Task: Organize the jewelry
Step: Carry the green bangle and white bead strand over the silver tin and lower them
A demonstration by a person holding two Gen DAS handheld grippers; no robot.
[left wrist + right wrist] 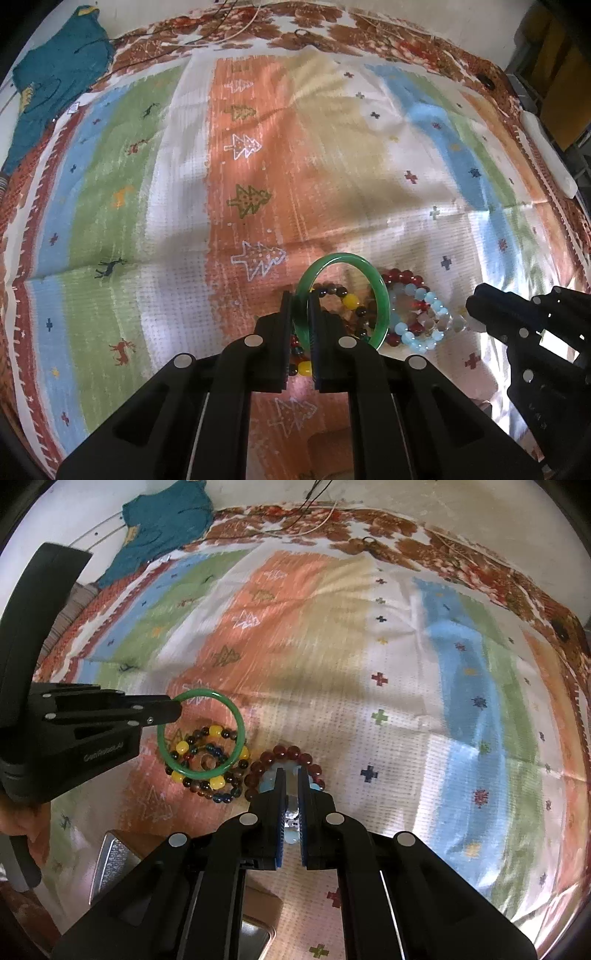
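Gripping jewelry over the striped cloth (258,177).
Left gripper (300,314) jaws pinched on green bangle (382,299), raised above dark-and-yellow bead strand (214,760); right gripper (291,794) jaws pressed on what appears a pale-blue bead bracelet (417,321), beside red bead bracelet (291,755).

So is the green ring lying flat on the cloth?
No, the left gripper is pinching the green ring by its rim, holding it up on edge.
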